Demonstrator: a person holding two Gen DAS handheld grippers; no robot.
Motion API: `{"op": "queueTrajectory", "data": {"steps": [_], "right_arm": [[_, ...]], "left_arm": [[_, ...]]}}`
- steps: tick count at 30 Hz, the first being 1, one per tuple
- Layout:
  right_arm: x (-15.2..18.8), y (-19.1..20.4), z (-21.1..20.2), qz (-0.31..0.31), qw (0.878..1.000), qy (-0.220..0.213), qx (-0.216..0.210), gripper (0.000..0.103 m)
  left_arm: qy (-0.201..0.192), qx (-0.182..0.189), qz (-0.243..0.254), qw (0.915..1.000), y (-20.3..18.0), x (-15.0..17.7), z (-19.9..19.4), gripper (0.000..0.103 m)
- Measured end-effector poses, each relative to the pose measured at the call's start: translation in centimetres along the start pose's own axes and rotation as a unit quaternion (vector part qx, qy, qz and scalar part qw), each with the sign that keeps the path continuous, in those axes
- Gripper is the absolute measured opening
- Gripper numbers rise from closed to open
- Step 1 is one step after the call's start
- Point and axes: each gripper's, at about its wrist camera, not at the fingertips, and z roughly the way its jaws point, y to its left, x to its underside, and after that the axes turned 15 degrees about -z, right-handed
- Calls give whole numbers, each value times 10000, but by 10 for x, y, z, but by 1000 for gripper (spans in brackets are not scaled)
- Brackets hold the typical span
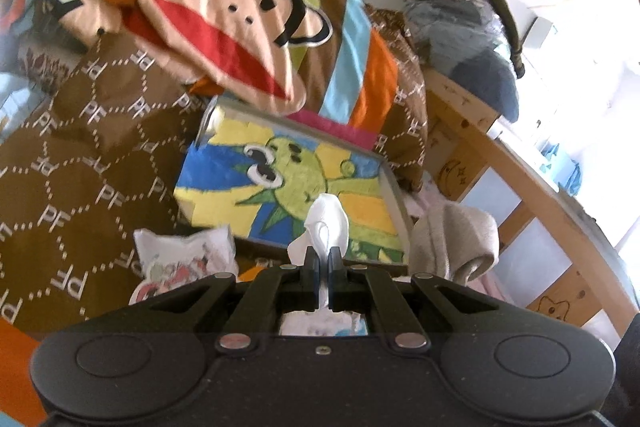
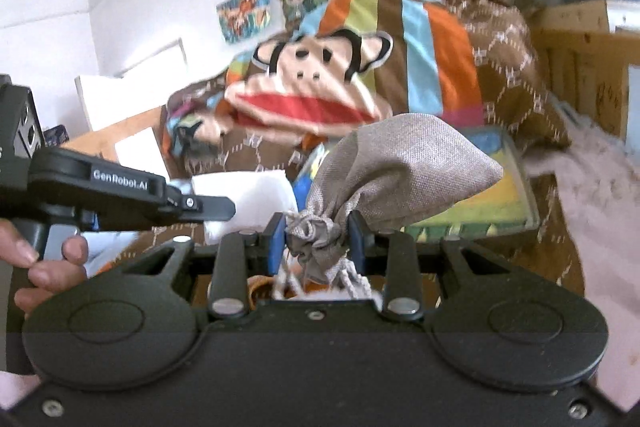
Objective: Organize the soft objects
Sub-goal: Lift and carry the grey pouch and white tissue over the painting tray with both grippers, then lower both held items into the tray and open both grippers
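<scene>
My left gripper [image 1: 323, 259] is shut on a white cloth [image 1: 326, 223] that sticks up between its fingers, above a bed. My right gripper [image 2: 318, 239] is shut on the gathered neck of a grey drawstring pouch [image 2: 400, 171], whose cords hang below the jaws. The left gripper also shows in the right wrist view [image 2: 208, 207] at the left, with the white cloth [image 2: 256, 199] beside it. A beige rolled towel [image 1: 456, 243] lies to the right of the left gripper. A small white printed pillow [image 1: 184, 259] lies to its left.
A brown patterned duvet [image 1: 80, 147] covers the bed. A monkey-face cushion [image 1: 224, 31] lies on it. A framed green cartoon picture [image 1: 288, 179] lies flat ahead. A wooden bed frame [image 1: 520, 171] runs along the right. A pink blanket [image 2: 600, 207] lies at the right.
</scene>
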Motion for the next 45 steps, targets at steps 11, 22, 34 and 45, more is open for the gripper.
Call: {"op": "queueTrajectory", "data": {"steps": [11, 22, 34, 45], "right_arm": [[-67, -68, 68, -396, 9952, -529, 716, 25], [-44, -136, 213, -210, 9931, -79, 1151, 25], [7, -125, 286, -148, 9928, 1034, 588, 26], [36, -84, 272, -318, 9879, 1455, 438, 27]], "left_arm": [[-528, 144, 289, 9981, -22, -38, 42, 3], [-634, -149, 572, 9962, -3, -54, 153, 3], [-58, -644, 185, 9977, 24, -25, 197, 3], [346, -959, 147, 9947, 28, -16, 202, 3]]}}
